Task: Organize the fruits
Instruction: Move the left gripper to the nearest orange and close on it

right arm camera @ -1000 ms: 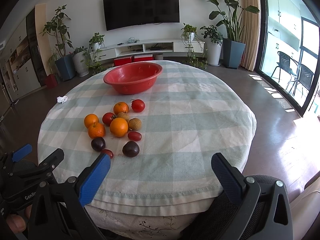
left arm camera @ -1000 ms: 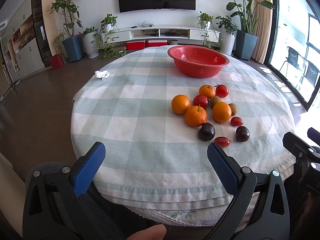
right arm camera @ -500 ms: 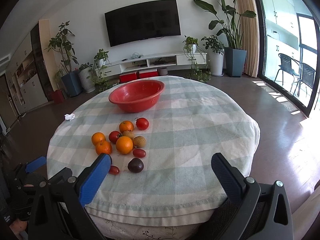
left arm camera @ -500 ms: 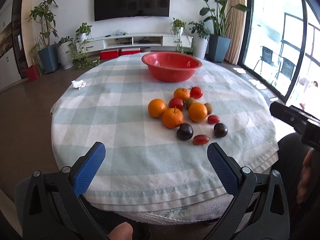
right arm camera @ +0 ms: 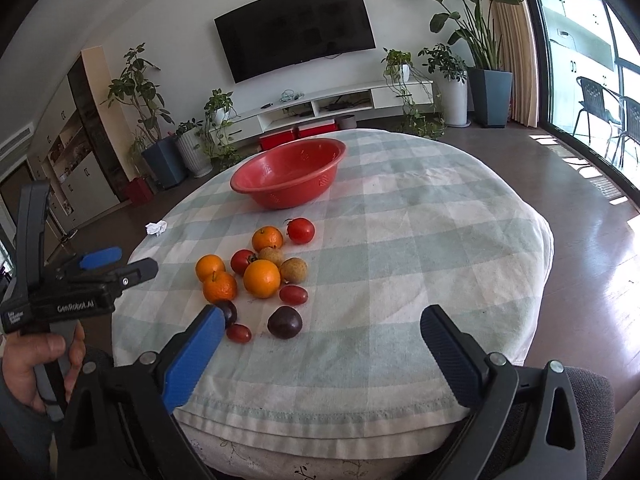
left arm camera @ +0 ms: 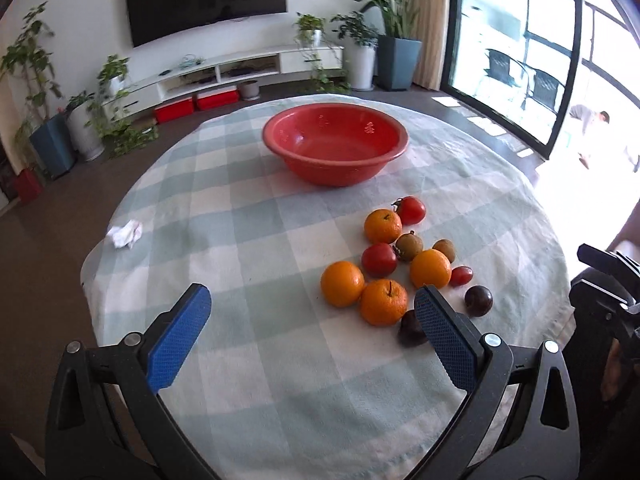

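Left tongs (left arm camera: pixel 312 332) spread wide over the round surface's pale green-and-white checked cloth (left arm camera: pixel 248 216), nothing between the blue pads. Right tongs (right arm camera: pixel 320 344) gape too, jaws just easing inward on nothing. The loose cluster of oranges, red tomatoes and dark plums (right arm camera: pixel 260 276) lies on the cloth, just short of the empty red plastic bowl (right arm camera: pixel 288 180).

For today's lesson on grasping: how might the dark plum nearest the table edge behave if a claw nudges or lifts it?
The dark plum looks round and lies free on the flat checked cloth, so a nudge would probably roll it. Its skin looks smooth and glossy, so it might slip between pads. It is likely soft enough to bruise.
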The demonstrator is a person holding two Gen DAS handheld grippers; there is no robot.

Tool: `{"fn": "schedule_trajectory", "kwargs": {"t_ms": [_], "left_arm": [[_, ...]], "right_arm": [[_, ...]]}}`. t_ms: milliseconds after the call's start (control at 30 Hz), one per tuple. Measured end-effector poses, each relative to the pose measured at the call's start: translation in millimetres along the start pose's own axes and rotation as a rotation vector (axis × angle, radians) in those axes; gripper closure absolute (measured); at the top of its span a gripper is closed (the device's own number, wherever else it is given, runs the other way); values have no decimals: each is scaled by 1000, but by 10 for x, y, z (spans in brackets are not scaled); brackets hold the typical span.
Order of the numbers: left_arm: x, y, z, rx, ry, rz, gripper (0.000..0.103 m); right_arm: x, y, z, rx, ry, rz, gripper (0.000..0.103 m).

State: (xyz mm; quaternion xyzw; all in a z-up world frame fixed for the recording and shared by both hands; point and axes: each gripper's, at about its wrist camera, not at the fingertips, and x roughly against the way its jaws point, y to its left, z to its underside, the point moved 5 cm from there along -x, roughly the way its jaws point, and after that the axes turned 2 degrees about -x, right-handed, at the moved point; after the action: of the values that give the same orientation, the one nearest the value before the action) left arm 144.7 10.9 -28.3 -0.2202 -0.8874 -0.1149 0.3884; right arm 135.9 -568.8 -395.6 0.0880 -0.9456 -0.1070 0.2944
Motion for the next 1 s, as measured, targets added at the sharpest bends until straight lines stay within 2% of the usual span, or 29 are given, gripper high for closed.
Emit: {"fn": "schedule_trajectory", "kwargs": {"t_ms": [100,200,267,367,433,500,567,667,867,1000], "left_arm": [[-197,-48,-163,-174,65,197,9],[-326,-90,-203,-365,116,289,10],[-411,-70,-222,-447,141,289,10],[-504,-36,-244,-497,156,326,11],[-547,-45,-264,-522,158,361,16],[-608,-96,-233,-564,176,382,29],[-683,-157,-194,-612,201,399,37],[-763,-179,-130,-665,229,416,38],[-894,-107,-105,-699,254,438,39],[-967,-100,-117,-715,280,479,48]], "right_arm": [[-47,11,16,6,20,-30,6],[-89,2,15,-3,36,-58,6],[-115,-1,10,-5,44,-69,6],[-155,13,11,3,56,-75,7],[-187,24,17,9,66,-78,7],[-208,19,21,10,73,-76,7],[-238,-5,19,-1,79,-75,7],[-279,-52,15,-30,93,-81,7],[-370,-60,34,-43,118,-80,7],[-405,-52,54,-41,128,-79,7]]}}
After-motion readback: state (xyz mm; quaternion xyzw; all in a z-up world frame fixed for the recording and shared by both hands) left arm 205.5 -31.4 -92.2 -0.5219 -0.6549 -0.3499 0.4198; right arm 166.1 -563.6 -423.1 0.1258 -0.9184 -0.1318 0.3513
